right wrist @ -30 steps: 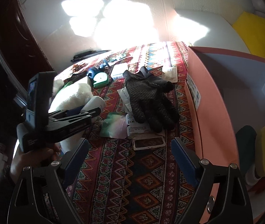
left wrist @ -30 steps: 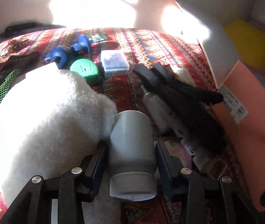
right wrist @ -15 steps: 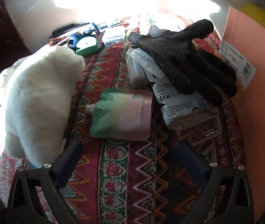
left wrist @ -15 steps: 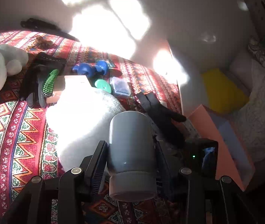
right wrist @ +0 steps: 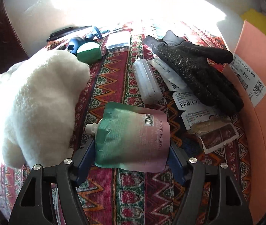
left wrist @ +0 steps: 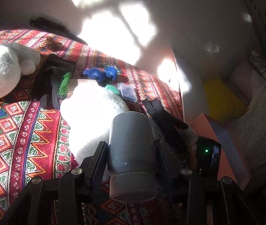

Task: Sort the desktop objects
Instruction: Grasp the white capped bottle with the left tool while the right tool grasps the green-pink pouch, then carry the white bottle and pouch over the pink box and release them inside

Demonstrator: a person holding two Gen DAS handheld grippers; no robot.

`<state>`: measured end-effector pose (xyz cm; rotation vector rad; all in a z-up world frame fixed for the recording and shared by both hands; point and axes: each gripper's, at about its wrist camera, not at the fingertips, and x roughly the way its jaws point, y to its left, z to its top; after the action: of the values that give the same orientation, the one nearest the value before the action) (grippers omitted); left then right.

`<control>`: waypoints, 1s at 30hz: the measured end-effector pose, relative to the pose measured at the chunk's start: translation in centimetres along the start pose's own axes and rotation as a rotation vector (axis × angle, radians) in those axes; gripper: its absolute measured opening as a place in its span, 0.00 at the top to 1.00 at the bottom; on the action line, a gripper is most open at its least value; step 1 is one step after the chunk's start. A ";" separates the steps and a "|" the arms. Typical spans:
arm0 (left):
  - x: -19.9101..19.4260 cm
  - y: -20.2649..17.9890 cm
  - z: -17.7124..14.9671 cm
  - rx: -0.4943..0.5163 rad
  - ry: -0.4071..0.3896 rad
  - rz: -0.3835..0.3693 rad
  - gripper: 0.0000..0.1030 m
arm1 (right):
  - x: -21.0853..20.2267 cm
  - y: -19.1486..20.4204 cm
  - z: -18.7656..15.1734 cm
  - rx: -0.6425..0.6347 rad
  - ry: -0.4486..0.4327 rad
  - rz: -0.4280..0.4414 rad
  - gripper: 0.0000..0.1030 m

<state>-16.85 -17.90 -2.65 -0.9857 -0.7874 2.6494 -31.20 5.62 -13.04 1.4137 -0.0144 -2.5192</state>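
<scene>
My left gripper is shut on a grey bottle and holds it lifted above the patterned cloth. My right gripper is down on the cloth with its open jaws on both sides of a green and pink spout pouch, which lies flat. A white plush toy lies left of the pouch. A black dotted glove, a clear small bottle and torn packaging lie to the right. The pink box stands at the right edge.
At the back lie a green and white round case, a blue object, a clear plastic box and a black pen. The left wrist view shows a second white plush, a black and green glove and the right gripper's camera body.
My left gripper has lifted the grey bottle higher and back from the plush. My right gripper has moved forward and down until the pouch sits between its jaws.
</scene>
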 end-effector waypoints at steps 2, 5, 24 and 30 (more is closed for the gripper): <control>-0.3 -0.7 -0.3 0.015 -0.002 -0.002 0.56 | -1.5 -0.3 -0.5 0.011 0.001 0.020 0.29; -0.9 -2.2 -0.7 0.046 -0.006 -0.004 0.56 | -4.6 -0.5 -1.5 0.011 -0.020 0.048 0.29; -2.7 -21.9 -5.7 0.286 -0.098 -0.159 0.56 | -26.9 -5.2 -7.4 0.002 -0.472 0.069 0.28; -1.3 -26.7 -6.5 0.334 -0.091 -0.222 0.56 | -31.0 -8.7 -9.5 0.046 -0.592 -0.041 0.28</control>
<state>-11.43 6.65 8.57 -0.6557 -0.4200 2.5320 -9.64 22.05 6.78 0.6381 -0.1532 -2.8865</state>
